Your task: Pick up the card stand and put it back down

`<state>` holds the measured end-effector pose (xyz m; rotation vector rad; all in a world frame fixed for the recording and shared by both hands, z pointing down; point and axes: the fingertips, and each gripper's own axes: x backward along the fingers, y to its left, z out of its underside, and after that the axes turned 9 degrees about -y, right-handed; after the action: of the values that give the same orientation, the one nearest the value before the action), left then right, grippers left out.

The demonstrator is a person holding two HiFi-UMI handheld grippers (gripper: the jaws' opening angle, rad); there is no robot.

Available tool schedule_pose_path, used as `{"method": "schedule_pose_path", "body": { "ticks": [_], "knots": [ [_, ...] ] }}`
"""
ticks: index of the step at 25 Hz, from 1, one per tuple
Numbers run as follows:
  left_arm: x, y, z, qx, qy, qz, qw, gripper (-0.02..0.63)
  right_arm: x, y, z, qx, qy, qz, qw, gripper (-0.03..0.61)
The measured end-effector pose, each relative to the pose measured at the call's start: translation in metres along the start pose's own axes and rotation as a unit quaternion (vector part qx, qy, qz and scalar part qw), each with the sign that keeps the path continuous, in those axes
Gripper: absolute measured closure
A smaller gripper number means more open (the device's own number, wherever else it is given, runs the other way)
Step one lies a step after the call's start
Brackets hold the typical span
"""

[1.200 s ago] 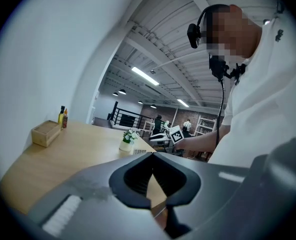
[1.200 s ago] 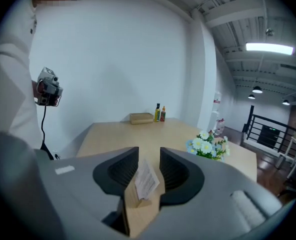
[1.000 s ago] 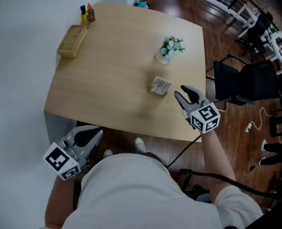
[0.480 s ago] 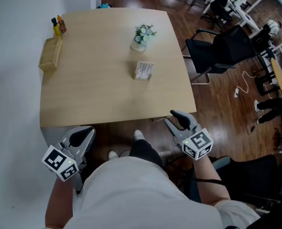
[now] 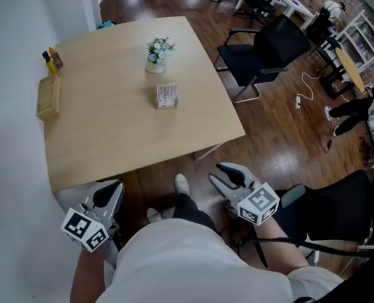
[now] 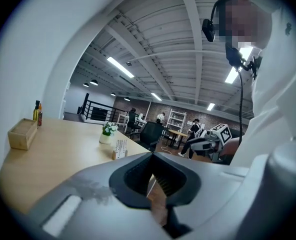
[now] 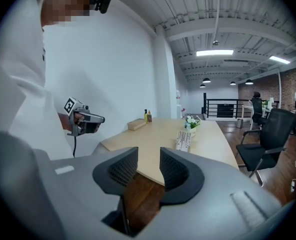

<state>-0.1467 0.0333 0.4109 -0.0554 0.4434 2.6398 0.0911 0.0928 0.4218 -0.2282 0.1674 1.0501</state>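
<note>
Guessing the card stand near the flower pot was light and tippy, I'd grab its base; left tongs closed, right tongs spread.

Desk: light wood top with rounded corners, one side against a white wall. Four entries lie on it.
1. Card stand: upright, toward the side of the top away from the wall.
2. Vase of white flowers: near the card stand, on its far side, not touching it.
3. Wooden box: well apart from the card stand, along the wall-side edge.
4. Two small bottles: also well apart from the card stand, just beside the wooden box's far end.
</note>
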Motion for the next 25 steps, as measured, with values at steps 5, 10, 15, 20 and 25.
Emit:
{"method": "schedule_pose_path", "body": {
  "ticks": [5,10,15,20,25],
  "knots": [
    [-0.004,-0.001,-0.001,-0.007,0.004,0.015,0.9999,0.611,0.004,0.006,0.006,-0.004,-0.002,0.004,1.0,0.437],
    [0.0,-0.002,-0.001,0.0,0.006,0.01,0.9999,0.612,0.003,0.011,0.005,-0.004,0.001,-0.003,1.0,0.44],
    [0.004,-0.001,0.002,0.0,0.01,0.006,0.9999,0.611,-0.005,0.016,0.005,-0.003,-0.004,-0.014,1.0,0.44],
    [0.0,-0.007,0.003,-0.001,0.008,0.011,0.9999,0.612,-0.002,0.014,0.009,0.002,-0.001,-0.018,1.0,0.44],
    [-0.004,-0.016,0.006,-0.004,0.005,0.034,0.9994,0.612,0.002,0.012,0.011,0.005,-0.001,-0.013,1.0,0.442]
  ]
}}
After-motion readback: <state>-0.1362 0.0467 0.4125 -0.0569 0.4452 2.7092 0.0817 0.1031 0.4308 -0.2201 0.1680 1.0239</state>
